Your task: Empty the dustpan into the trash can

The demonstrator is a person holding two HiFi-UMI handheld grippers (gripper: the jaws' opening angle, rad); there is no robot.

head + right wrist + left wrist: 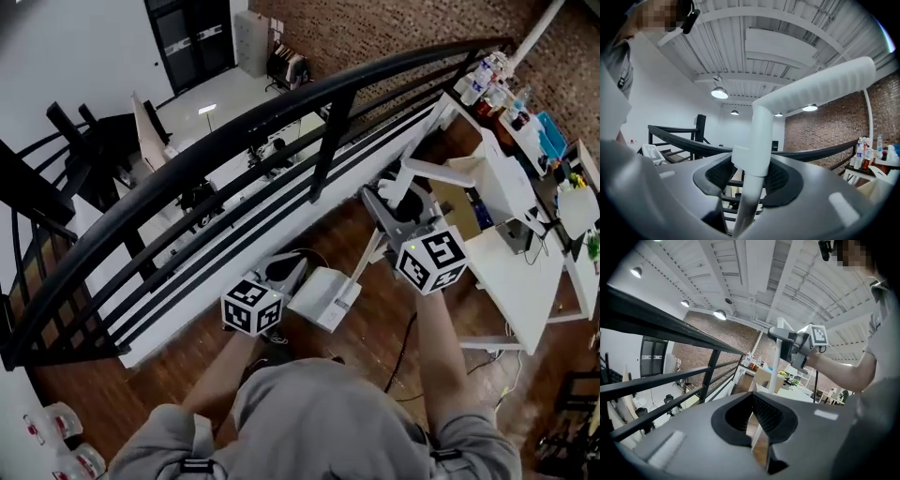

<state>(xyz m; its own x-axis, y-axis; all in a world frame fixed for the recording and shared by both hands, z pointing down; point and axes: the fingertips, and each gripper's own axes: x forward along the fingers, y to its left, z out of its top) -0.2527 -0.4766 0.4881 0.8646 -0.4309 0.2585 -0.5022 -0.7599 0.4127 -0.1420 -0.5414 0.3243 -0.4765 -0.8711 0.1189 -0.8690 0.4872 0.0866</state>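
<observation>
A white long-handled dustpan is held above the wooden floor just inside the railing. Its pan [323, 298] is low, and its pole [367, 262] slants up to a ribbed handle [405, 180]. My right gripper [386, 208] is shut on the pole [757, 154] just under the angled handle [820, 86]. My left gripper [298, 281] sits at the pan's near-left side. Its jaws are nearly together, with a thin white edge [753, 420] pinched between them. From the left gripper view the pole [776, 366] rises ahead to the right gripper [780, 336]. No trash can is identifiable in any view.
A black curved railing [281, 112] runs right in front, with a lower floor beyond it. White tables [516, 272] with bottles [487, 84] and a cardboard box [459, 202] stand to the right. A black cable [403, 347] lies on the floor.
</observation>
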